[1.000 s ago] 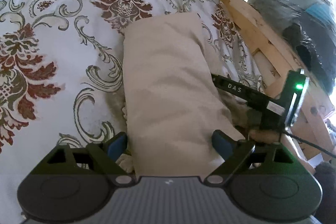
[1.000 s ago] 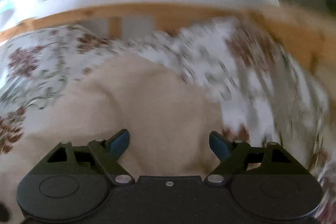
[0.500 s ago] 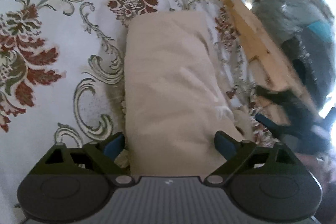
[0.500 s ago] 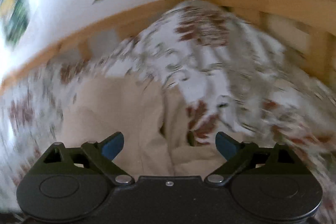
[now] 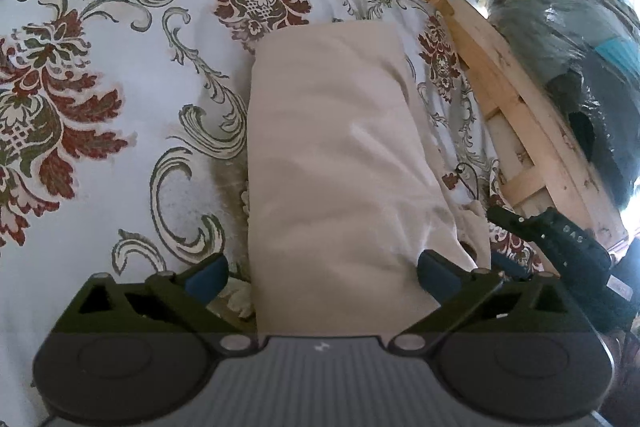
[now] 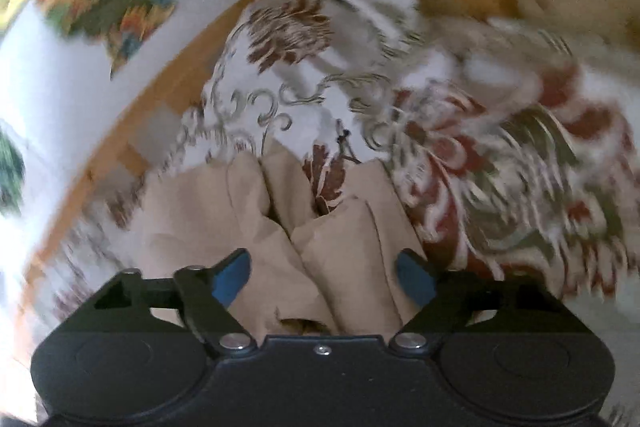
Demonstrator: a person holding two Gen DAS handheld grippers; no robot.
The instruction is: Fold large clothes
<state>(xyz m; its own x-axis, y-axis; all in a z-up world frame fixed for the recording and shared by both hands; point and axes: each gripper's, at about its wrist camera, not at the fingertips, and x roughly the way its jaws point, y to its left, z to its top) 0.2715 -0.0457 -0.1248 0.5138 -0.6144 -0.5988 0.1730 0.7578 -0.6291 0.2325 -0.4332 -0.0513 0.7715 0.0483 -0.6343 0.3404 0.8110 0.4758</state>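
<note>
Folded beige cloth (image 5: 332, 163) lies on floral bedspread (image 5: 100, 75). Left gripper (image 5: 322, 275) jaws released, straddling cloth; right gripper (image 6: 322, 273) jaws released over bunched end.

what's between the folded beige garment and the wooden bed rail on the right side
Left wrist view: a strip of floral bedspread lies between the folded beige garment and the wooden bed rail.

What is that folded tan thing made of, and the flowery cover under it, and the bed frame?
The folded tan garment looks like soft matte woven cloth, maybe cotton: it creases gently. The flowery bedcover seems printed fabric, slightly puckered. The bed frame looks like pale unpainted wood, with visible grain and scuffs.
</note>
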